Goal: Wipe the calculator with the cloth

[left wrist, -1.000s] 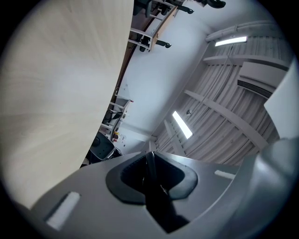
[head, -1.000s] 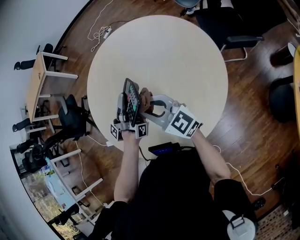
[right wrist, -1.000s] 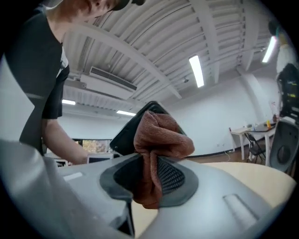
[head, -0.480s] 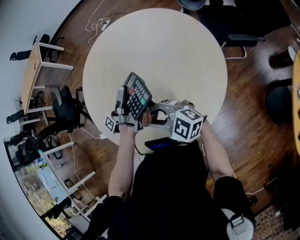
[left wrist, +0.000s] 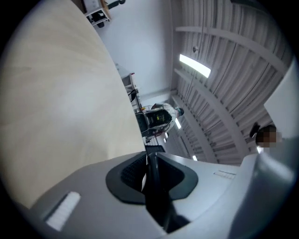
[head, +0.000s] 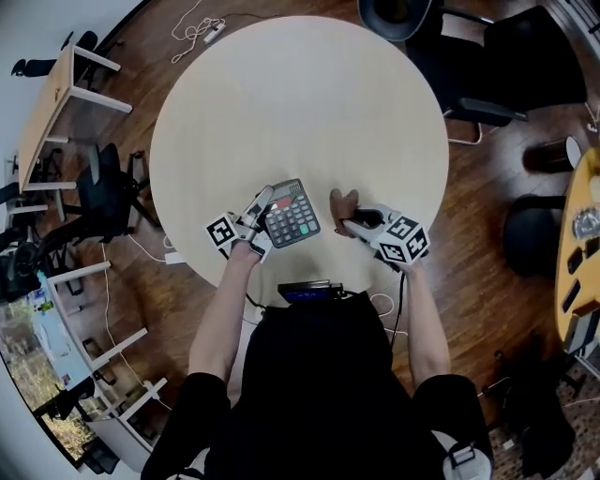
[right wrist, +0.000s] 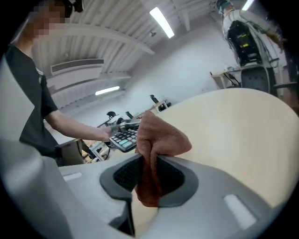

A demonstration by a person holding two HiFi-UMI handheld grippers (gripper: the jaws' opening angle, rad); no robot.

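Note:
A dark calculator (head: pixel 291 215) with coloured keys lies low over the near part of the round table (head: pixel 300 103), keys up. My left gripper (head: pixel 260 215) is shut on its left edge; in the left gripper view the calculator (left wrist: pixel 152 186) shows edge-on between the jaws. A brown cloth (head: pixel 343 208) sits to the calculator's right, and my right gripper (head: pixel 354 221) is shut on it. In the right gripper view the cloth (right wrist: pixel 156 140) bunches up out of the jaws, with the calculator (right wrist: pixel 122 136) beyond it at the left.
A dark device with a blue screen (head: pixel 310 292) sits at the table's near edge by the person's body. Black chairs (head: pixel 506 56) stand at the far right, a small wooden table (head: pixel 47 112) at the left, cables (head: pixel 202 28) on the floor.
Both grippers came down to the table. The calculator went from upright to flat with keys up. The cloth moved off the calculator and now sits apart on its right.

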